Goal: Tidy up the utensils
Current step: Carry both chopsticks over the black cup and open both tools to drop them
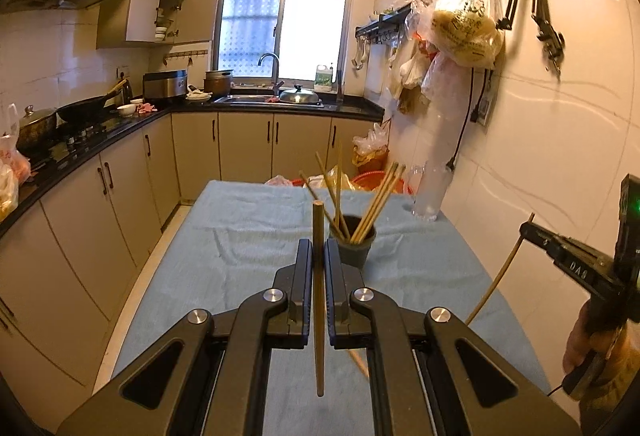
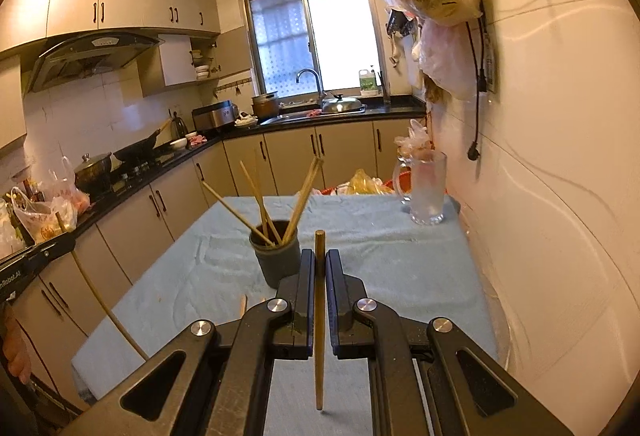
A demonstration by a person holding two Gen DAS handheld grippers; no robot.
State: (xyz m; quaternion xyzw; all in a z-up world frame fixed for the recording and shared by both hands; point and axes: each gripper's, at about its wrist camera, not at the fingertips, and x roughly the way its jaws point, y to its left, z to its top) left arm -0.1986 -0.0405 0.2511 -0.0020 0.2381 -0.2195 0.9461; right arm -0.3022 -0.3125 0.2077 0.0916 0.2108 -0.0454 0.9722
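A dark grey cup [image 1: 353, 244] holding several wooden chopsticks [image 1: 376, 202] stands on the blue cloth-covered table [image 1: 240, 236]; it also shows in the right wrist view [image 2: 277, 256]. My left gripper [image 1: 318, 252] is shut on a chopstick [image 1: 319, 296] held upright above the table, just left of the cup. My right gripper [image 2: 319, 264] is shut on another chopstick [image 2: 319, 316], held upright right of the cup. Each gripper shows in the other's view, the right [image 1: 528, 232] and the left [image 2: 60, 240], each with its chopstick. One more chopstick [image 2: 243, 304] lies on the cloth, mostly hidden.
A frosted glass mug [image 2: 427, 192] stands at the table's far right by the wall. Red basins and bags [image 1: 360, 176] sit beyond the far edge. Plastic bags [image 1: 464, 24] hang from a wall rack on the right. Cabinets and counter [image 1: 100, 132] run along the left.
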